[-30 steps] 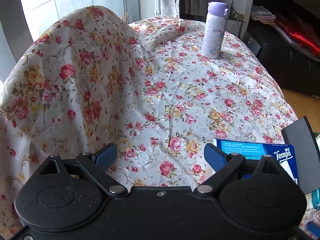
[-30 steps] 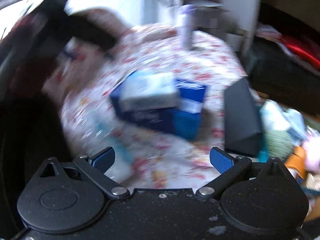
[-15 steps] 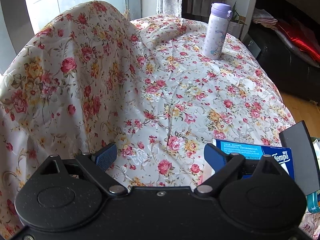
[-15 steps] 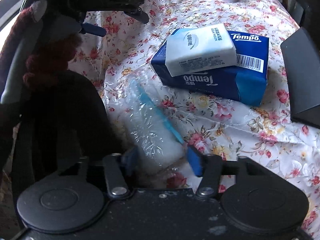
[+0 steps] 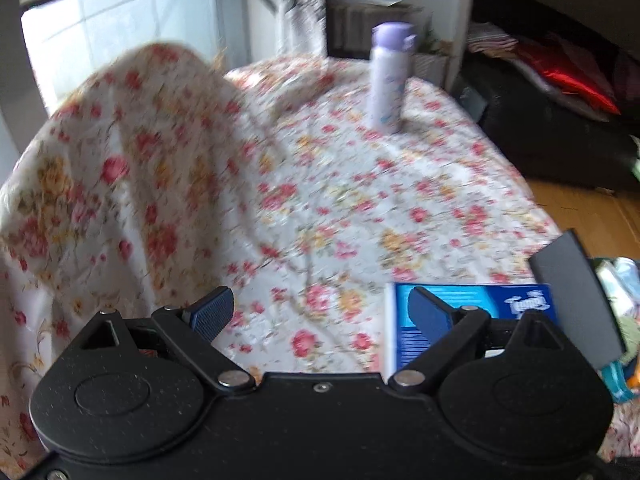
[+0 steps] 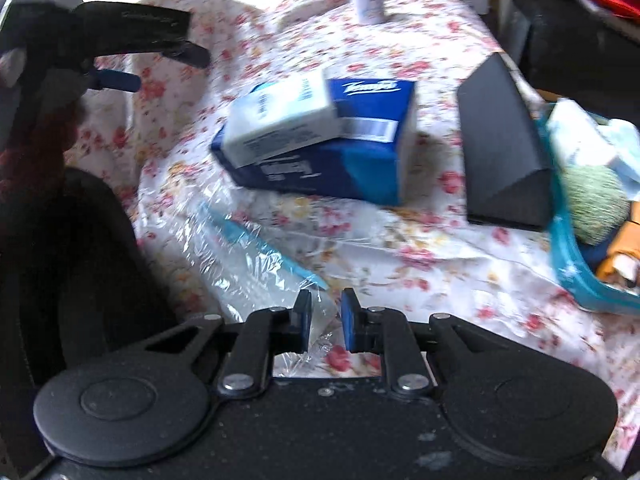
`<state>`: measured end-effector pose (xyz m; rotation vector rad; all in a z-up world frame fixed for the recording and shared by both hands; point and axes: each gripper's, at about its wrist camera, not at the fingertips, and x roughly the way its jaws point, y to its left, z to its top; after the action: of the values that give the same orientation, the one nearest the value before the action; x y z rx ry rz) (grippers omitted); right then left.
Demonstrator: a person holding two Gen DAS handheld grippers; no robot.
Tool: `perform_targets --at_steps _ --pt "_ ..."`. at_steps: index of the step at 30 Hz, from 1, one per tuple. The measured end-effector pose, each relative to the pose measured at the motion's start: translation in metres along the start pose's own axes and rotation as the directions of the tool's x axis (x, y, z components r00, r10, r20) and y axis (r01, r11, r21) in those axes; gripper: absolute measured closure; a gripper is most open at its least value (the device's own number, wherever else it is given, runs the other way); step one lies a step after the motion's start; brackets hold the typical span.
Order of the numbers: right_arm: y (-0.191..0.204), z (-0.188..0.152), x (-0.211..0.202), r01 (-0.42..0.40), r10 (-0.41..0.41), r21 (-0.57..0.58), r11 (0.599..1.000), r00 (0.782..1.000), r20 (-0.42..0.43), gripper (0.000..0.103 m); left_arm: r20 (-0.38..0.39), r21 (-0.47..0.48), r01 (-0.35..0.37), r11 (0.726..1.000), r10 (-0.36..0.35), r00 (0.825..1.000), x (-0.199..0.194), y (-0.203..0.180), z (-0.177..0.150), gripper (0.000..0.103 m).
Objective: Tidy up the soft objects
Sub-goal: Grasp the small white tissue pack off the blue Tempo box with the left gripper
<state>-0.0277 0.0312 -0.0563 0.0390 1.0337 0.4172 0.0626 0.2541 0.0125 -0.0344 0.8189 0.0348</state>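
Note:
My right gripper (image 6: 324, 318) is shut on a clear plastic bag (image 6: 256, 252) with a blue strip, lying on the floral cloth (image 6: 420, 264). Beyond it a white tissue pack (image 6: 280, 120) rests on a blue Tempo tissue pack (image 6: 340, 160). My left gripper (image 5: 316, 312) is open and empty above the cloth; the blue Tempo pack (image 5: 472, 312) lies by its right finger. The left gripper also shows at the upper left of the right wrist view (image 6: 120, 52).
A purple bottle (image 5: 388, 80) stands at the far side of the table. A black wedge-shaped case (image 6: 504, 148) lies right of the tissue packs. A teal basket (image 6: 576, 264) with soft items sits at the right edge. A cloth-covered hump (image 5: 132, 152) rises at left.
My right gripper has closed from partly open onto the plastic bag and pulled back, lifting it a little. The left gripper view has shifted slightly and is blurred.

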Motion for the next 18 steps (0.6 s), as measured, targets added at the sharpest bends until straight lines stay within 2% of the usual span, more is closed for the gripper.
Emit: perform_targets --at_steps 5,7,12,18 --pt "-0.008 -0.004 -0.006 0.113 -0.115 0.038 0.993 0.992 0.045 0.087 -0.053 0.010 0.078 0.997 -0.078 0.996 -0.006 -0.026 -0.004 0.009" --pt "-0.013 -0.006 -0.007 0.125 -0.128 0.059 0.990 0.991 0.043 0.087 -0.073 0.007 0.095 0.995 -0.094 0.993 -0.009 -0.038 -0.009 0.007" --pt "-0.017 -0.013 -0.005 0.140 -0.143 0.074 0.987 0.989 0.039 0.087 -0.112 -0.024 0.073 0.997 -0.076 0.991 -0.010 -0.063 -0.021 0.006" --pt "-0.013 -0.016 -0.003 0.160 -0.163 0.058 0.985 0.985 0.053 0.087 -0.134 -0.082 0.065 0.995 -0.076 0.988 -0.008 -0.076 -0.023 0.005"
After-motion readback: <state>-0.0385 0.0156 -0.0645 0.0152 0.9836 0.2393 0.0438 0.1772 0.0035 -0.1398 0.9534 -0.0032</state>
